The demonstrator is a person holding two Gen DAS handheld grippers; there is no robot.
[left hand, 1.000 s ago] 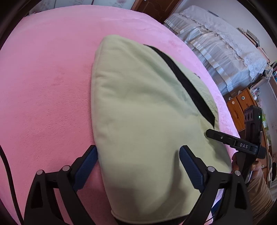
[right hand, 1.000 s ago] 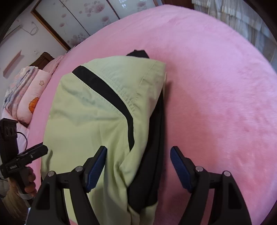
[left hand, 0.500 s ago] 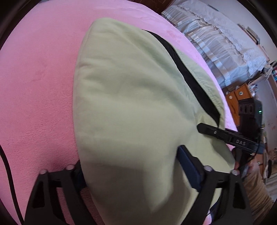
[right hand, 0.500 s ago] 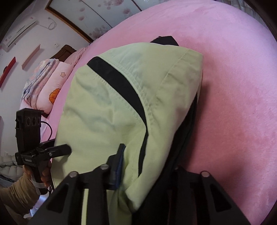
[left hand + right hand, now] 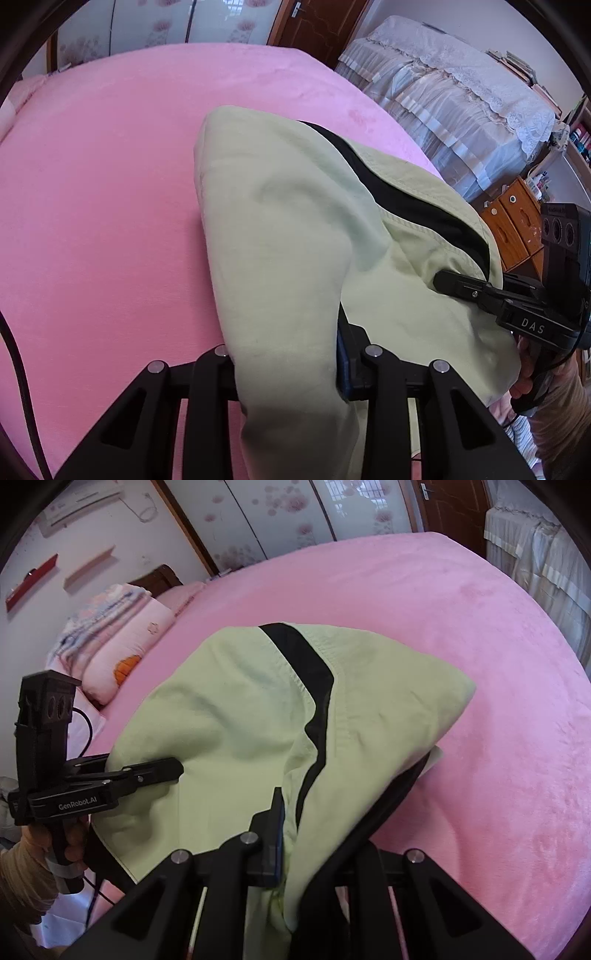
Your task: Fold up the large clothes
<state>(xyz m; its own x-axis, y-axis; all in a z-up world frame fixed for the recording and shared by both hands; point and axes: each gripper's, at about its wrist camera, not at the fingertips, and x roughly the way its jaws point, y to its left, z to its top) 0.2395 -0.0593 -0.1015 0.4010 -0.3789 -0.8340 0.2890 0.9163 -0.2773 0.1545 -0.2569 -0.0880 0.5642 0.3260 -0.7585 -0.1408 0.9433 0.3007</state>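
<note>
Both grippers have cloth between their jaws, and both sets of jaws are closing at this moment. We see the left gripper [image 5: 288, 373] pinching the near left part of the pale green garment [image 5: 295, 240], fabric bunched between its blue pads, and the right gripper [image 5: 310, 845] clamped on the near right part where green cloth and a dark inner layer come together. Each tool also shows in the other's view, fingers laid on the cloth. The garment, crossed by a black stripe [image 5: 314, 672], lies on the pink bed cover [image 5: 92, 221]; its near edge is raised in the grips while its far end rests on the cover. We judge the step in hand to be carrying that near edge over toward the far end. To do it well, we should confirm both grips catch every layer, the dark lining included, keep the two hands level and evenly spaced so the edge stays taut, and lay it down square. Slack between the grips would likely wrinkle the fold.
</note>
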